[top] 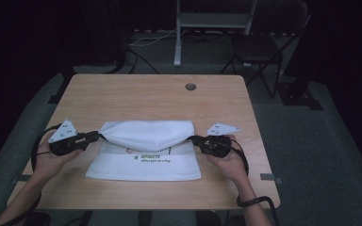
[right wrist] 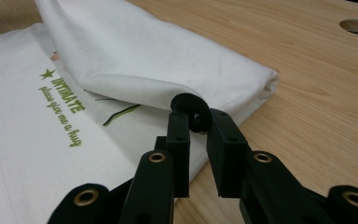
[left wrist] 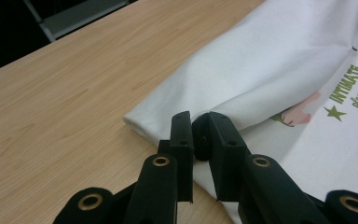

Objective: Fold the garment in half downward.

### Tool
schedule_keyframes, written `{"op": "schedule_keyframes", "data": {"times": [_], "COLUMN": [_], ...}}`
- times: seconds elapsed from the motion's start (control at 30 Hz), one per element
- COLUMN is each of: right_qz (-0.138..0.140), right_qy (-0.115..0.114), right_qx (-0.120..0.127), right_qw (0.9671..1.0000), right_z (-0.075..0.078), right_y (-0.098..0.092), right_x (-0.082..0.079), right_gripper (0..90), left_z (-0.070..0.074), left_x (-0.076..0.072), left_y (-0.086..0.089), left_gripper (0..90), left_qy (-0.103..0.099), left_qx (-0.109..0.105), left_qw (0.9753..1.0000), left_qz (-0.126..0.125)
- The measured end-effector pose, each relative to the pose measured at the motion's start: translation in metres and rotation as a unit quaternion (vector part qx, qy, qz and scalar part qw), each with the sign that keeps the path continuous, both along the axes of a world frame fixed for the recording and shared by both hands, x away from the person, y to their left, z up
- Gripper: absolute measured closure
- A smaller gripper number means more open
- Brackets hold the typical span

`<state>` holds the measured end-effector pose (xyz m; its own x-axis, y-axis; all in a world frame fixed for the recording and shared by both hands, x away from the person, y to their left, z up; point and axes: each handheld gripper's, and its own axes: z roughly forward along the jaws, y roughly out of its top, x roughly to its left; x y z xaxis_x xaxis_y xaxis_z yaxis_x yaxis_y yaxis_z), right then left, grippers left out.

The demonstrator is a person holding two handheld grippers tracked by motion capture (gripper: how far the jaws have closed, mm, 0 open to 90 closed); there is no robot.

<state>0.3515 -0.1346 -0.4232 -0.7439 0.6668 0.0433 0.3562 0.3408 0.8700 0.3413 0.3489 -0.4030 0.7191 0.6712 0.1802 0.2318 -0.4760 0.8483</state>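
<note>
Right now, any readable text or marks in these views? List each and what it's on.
"INTIMATE" with a green star before it: on the white printed cloth, green capitals.
"please give me a hug": green script just under it, same cloth.
Left gripper view: "INTIMATE" readable; the line below is cut off after "please give me".
Nothing else is legible.

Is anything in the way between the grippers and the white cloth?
No. The left gripper and the right gripper each already pinch an edge of the cloth, so nothing visible sits between them and it.

Dim high view with black surroundings; gripper views brighter, evenly lit.
</note>
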Motion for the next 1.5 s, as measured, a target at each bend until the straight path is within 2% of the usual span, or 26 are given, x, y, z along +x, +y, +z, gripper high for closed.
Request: {"op": "schedule_keyframes", "data": {"times": [1.5], "right_qz": [0.020], "right_qy": [-0.011], "right_qx": [-0.006], "right_qw": [0.9997], "right_z": [0.005], "right_y": [0.000], "right_x": [-0.027], "right_gripper": [79.2], "left_z": [-0.003], "left_x": [-0.034], "left_y": [0.009], "left_gripper": [80.4], "left_qy": [-0.012], "left_qx": [-0.008], "left_qw": [0.9998], "left_qz": [-0.015]}}
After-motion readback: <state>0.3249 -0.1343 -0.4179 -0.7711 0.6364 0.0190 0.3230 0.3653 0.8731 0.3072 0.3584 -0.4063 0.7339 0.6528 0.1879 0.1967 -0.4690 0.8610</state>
